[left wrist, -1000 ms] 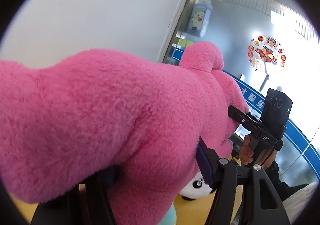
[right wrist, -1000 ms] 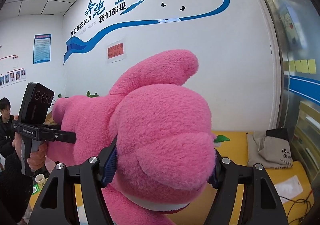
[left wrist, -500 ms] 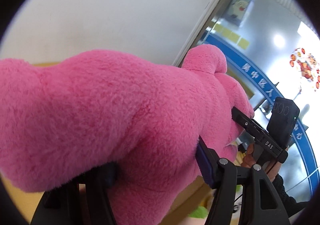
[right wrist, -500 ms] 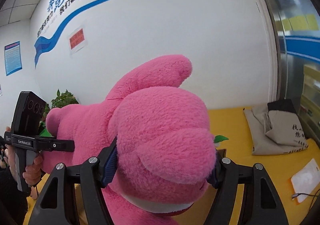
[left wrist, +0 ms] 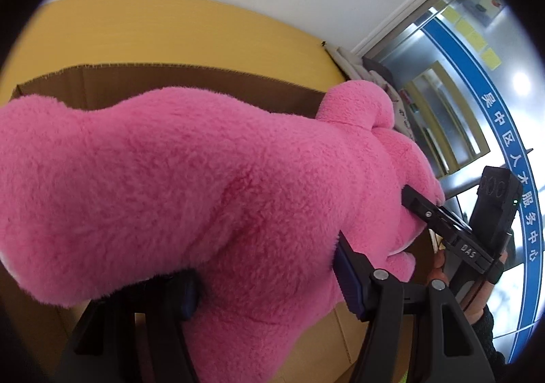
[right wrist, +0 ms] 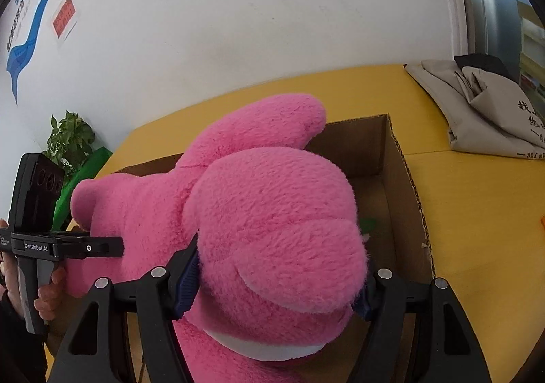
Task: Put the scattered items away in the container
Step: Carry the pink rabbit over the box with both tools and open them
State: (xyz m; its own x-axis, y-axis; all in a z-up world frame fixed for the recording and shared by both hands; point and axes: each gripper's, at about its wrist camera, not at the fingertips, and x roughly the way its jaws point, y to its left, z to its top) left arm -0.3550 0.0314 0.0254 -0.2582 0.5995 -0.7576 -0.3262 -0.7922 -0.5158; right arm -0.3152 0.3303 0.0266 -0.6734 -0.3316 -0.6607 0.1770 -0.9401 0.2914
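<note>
While both tools clamp the pink plush [right wrist: 272, 229], it hides the cardboard box [right wrist: 405, 185]; a grey bag [right wrist: 490, 110] lies nearby.

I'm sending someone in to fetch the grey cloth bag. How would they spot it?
Find the yellow table along the white wall. Right of the open cardboard box, near the glass partition, lies the grey cloth bag, slumped flat, the only thing there with black printed characters.
</note>
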